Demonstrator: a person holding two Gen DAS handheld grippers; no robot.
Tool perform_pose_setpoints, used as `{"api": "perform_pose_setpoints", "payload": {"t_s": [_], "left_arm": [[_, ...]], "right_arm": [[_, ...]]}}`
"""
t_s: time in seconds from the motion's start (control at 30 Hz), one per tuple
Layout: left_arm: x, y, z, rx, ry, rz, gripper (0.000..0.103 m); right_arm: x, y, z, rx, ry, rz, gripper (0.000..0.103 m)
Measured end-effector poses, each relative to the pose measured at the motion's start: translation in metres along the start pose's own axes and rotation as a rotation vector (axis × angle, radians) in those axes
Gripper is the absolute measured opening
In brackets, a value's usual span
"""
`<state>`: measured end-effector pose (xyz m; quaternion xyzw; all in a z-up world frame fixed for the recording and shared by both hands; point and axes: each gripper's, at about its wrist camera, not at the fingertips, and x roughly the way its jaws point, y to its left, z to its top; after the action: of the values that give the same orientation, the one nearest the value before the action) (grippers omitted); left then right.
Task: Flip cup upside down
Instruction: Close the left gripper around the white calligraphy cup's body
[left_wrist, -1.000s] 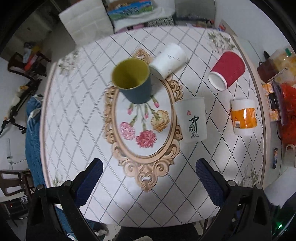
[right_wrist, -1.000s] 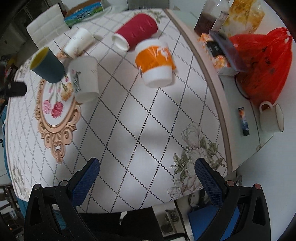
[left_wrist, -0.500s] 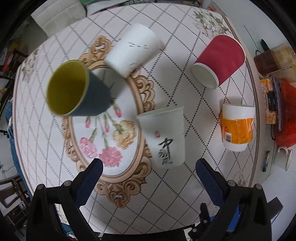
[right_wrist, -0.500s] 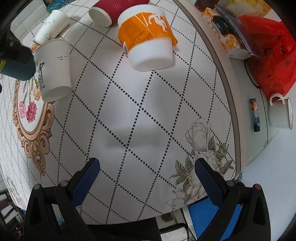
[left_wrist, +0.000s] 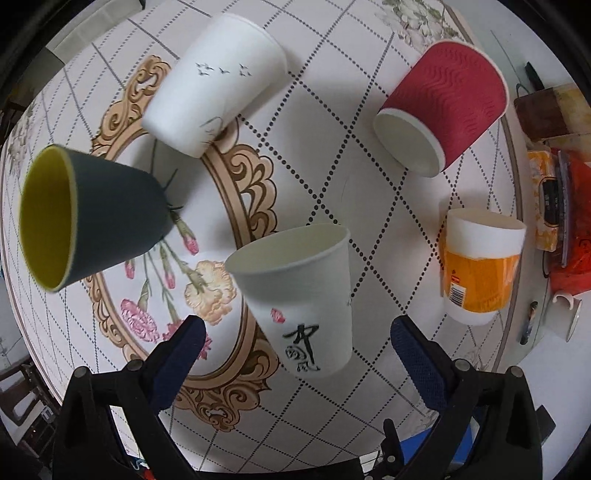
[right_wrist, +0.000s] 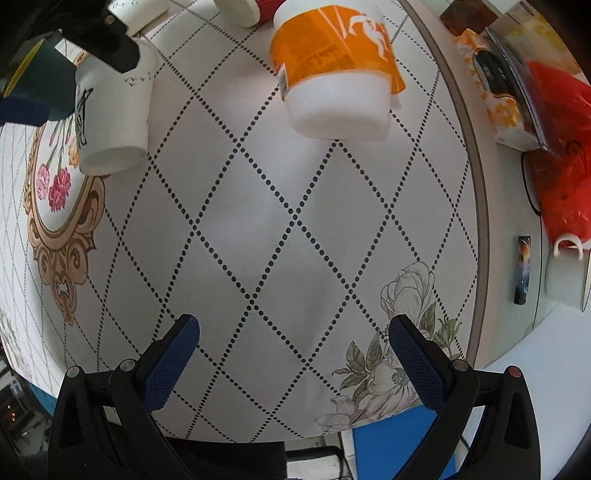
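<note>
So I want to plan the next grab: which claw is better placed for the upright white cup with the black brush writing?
Left. The left claw is open with the white cup just ahead between its fingers; the right claw faces bare tablecloth.

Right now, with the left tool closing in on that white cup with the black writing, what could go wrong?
1. The white cup looks like thin paper; if the left gripper, jaws open, clamps hard, it may crumple.
2. The dark cup and the orange cup stand on either side; swinging the white cup over could knock one.
3. The red cup appears to stand near the table edge, so a bump might send it off.
</note>
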<state>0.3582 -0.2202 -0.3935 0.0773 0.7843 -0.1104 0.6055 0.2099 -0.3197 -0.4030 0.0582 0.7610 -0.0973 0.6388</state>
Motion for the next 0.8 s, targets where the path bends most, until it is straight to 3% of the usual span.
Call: {"api": "perform_pose_setpoints", "payload": {"t_s": [0.13, 0.27, 0.37, 0.4, 0.8], "left_arm": [[0.013, -0.004, 0.010, 0.019, 0.022, 0.004, 0.103], [0.027, -0.009, 0.021, 0.031, 0.033, 0.012, 0.095], [0.038, -0.011, 0.024, 0.044, 0.035, 0.034, 0.069], [0.042, -0.012, 0.025, 0.046, 0.038, 0.036, 0.066], [0.035, -0.013, 0.015, 0.084, -0.059, 0.141, 0.064]], "right_arm": [[0.003, 0.004, 0.011, -0.001, 0.016, -0.001, 0.103], [0.004, 0.005, 0.018, 0.005, 0.024, -0.006, 0.103], [0.010, -0.004, 0.014, 0.016, 0.032, -0.001, 0.103], [0.010, -0.004, 0.015, 0.021, 0.035, 0.000, 0.103], [0.011, -0.006, 0.003, 0.018, 0.025, 0.011, 0.103]]}}
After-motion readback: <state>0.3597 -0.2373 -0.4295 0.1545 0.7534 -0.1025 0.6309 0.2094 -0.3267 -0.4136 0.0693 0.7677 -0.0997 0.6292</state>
